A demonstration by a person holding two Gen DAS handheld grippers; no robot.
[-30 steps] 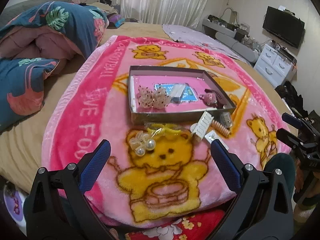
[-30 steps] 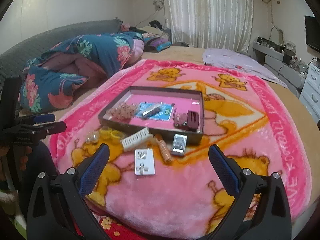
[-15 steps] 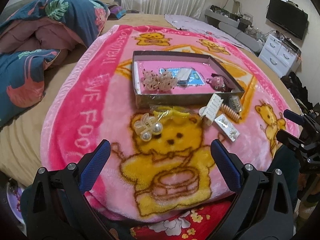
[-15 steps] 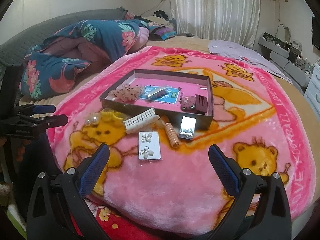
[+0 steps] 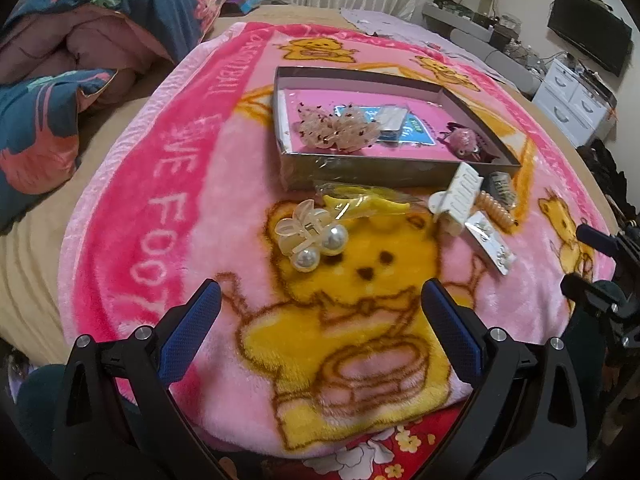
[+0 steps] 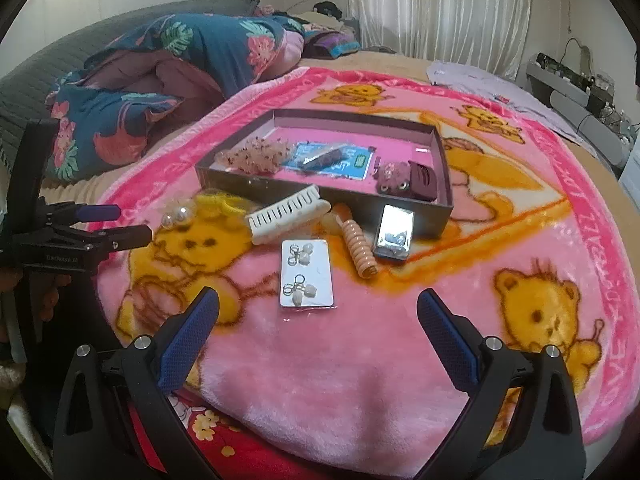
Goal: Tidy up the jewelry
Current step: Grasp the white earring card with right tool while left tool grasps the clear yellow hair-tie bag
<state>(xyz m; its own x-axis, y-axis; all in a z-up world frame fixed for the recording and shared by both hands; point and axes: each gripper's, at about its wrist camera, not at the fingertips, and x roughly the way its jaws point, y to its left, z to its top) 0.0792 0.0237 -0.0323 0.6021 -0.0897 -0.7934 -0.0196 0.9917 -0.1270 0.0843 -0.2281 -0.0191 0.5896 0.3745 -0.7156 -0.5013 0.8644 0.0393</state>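
A shallow grey box lies on a pink bear blanket and holds a few hair pieces and a blue card. In front of it lie a pearl flower clip, a yellow clip, a white claw clip, an orange spiral tie, an earring card and a small silver packet. My left gripper is open and empty, just short of the pearl clip. My right gripper is open and empty, just short of the earring card.
The pink blanket covers a bed. A folded blue floral quilt lies at the left. White drawers and a TV stand at the far right. Curtains hang at the back.
Both grippers have moved forward and lower toward the items in front of the box. Both stay open and empty.
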